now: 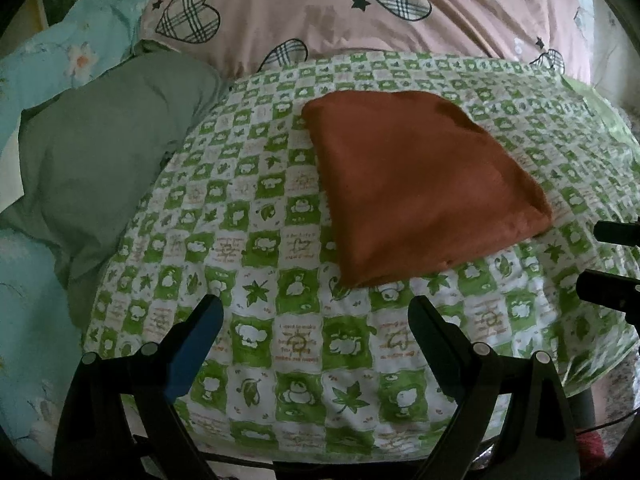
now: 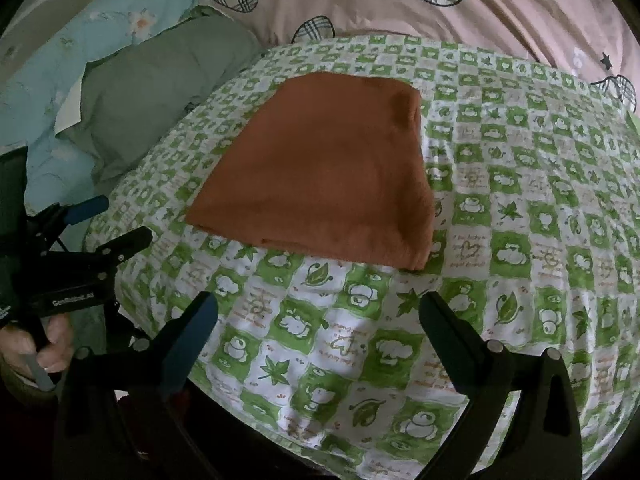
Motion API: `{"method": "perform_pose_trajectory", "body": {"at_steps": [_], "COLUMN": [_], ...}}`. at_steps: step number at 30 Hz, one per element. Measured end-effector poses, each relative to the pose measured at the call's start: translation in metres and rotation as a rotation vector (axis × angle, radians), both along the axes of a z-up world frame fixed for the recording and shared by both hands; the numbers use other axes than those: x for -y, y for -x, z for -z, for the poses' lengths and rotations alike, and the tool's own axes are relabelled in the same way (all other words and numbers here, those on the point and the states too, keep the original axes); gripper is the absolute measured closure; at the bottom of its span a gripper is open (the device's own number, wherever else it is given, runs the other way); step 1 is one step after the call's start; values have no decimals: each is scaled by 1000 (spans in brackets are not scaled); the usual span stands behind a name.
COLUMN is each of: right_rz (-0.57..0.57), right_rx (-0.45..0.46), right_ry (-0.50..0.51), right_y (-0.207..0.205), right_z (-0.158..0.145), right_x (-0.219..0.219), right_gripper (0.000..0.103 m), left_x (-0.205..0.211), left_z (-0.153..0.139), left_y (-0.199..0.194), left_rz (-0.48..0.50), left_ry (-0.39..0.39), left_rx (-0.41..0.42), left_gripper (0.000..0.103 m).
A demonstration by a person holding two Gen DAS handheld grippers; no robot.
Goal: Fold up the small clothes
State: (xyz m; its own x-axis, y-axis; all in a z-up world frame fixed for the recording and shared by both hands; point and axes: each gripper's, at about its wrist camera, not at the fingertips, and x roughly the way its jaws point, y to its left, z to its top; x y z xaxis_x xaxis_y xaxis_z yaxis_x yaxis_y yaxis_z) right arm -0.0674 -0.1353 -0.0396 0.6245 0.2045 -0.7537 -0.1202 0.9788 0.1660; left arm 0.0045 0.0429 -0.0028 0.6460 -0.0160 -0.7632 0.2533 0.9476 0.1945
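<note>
A rust-orange garment (image 1: 420, 184) lies folded into a flat, roughly square packet on the green-and-white checked cloth (image 1: 280, 320). It also shows in the right wrist view (image 2: 324, 168). My left gripper (image 1: 316, 308) is open and empty, hovering over the cloth just short of the garment's near edge. My right gripper (image 2: 320, 304) is open and empty, also just short of the near edge. The right gripper's fingers (image 1: 612, 264) show at the right edge of the left wrist view. The left gripper (image 2: 112, 220) shows at the left of the right wrist view, held by a hand.
A grey-green pillow (image 1: 104, 156) lies left of the checked cloth. A pink quilt with plaid hearts (image 1: 360, 4) bunches behind it. Light blue floral bedding (image 1: 60, 60) lies at the far left. The cloth's front edge (image 2: 340, 452) drops off below my grippers.
</note>
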Motion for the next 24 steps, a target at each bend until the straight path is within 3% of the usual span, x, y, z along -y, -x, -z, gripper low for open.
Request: {"method": "perform_pose_trajectory", "body": {"at_steps": [24], "right_rz": [-41], "right_rx": [4], "right_ry": [28], "right_y": [-29], "right_z": [-4], "right_x": [-18], "right_gripper": [2], "left_x": [2], "left_z": [-7], "left_y": [-16], "left_rz": [9], "left_ry": [44], "left_rx": [5], "left_gripper": [9]}}
